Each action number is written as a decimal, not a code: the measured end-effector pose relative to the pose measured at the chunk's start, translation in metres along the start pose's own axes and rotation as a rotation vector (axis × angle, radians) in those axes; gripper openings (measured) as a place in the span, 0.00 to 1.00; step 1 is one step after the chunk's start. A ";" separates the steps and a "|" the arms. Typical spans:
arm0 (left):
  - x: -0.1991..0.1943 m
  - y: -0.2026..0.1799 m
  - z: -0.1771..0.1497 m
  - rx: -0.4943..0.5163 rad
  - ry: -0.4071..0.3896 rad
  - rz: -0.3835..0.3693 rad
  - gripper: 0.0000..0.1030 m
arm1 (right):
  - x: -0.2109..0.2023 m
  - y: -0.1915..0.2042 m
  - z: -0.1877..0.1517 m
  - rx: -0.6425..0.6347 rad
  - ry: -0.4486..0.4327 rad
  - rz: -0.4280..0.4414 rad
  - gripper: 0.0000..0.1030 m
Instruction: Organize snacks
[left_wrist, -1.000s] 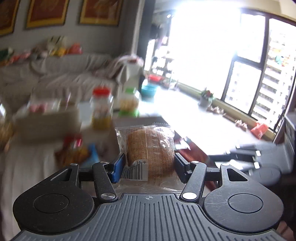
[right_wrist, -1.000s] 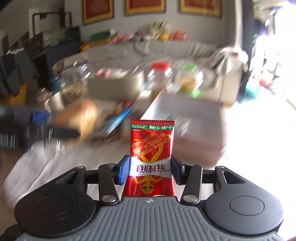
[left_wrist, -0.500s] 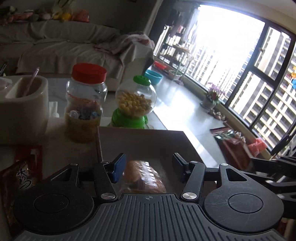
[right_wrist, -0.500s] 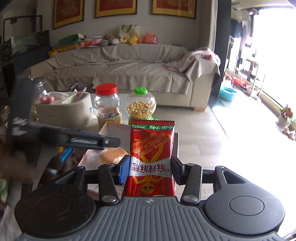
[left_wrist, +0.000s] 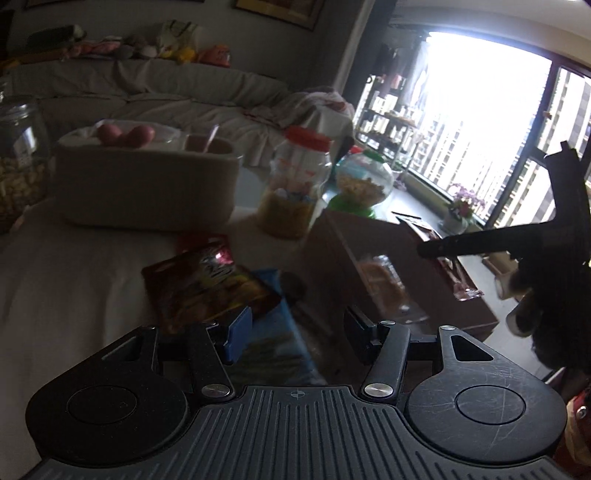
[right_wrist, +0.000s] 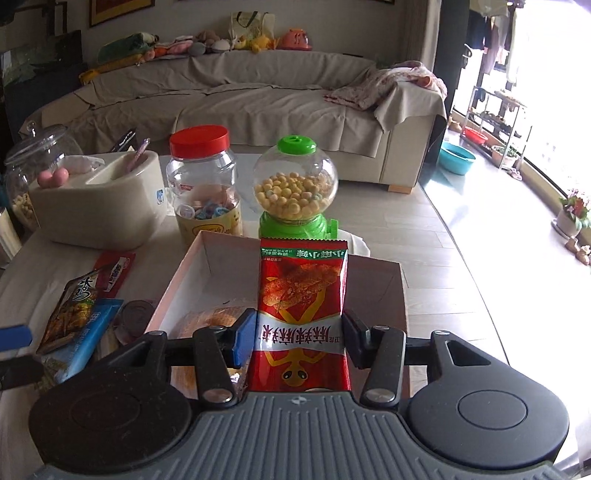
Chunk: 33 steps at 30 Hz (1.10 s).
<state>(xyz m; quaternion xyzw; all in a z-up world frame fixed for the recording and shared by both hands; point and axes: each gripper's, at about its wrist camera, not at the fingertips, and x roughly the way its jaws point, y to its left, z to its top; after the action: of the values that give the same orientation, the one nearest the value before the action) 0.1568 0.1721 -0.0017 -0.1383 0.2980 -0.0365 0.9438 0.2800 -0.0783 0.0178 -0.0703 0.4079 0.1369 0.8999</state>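
Standing upright between the fingers of the right gripper (right_wrist: 300, 338), the red snack packet (right_wrist: 301, 314) is over the open cardboard box (right_wrist: 373, 280). Its jaws have just been opening; whether the pads still press the packet I cannot tell. The left gripper (left_wrist: 297, 326) is spread wide with nothing between its fingers, above the blue packet (left_wrist: 275, 343) beside the box. The wrapped bread (left_wrist: 384, 284) lies inside the box.

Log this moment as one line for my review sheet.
left gripper: open, empty | right gripper: jaws just opening, red snack packet between them, over box | bread packet: in box
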 end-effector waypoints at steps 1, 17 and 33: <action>-0.003 0.008 -0.005 -0.014 0.004 0.013 0.59 | 0.000 0.002 0.002 -0.001 -0.002 -0.001 0.59; -0.034 0.093 -0.038 -0.207 -0.069 0.194 0.59 | -0.001 0.099 0.008 -0.171 0.023 0.061 0.60; -0.032 0.110 -0.050 -0.244 -0.072 0.211 0.59 | 0.067 0.217 0.021 -0.233 0.117 0.198 0.70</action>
<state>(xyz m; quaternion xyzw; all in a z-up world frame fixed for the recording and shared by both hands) 0.1009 0.2700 -0.0542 -0.2212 0.2793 0.1043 0.9285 0.2718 0.1467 -0.0221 -0.1416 0.4460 0.2668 0.8425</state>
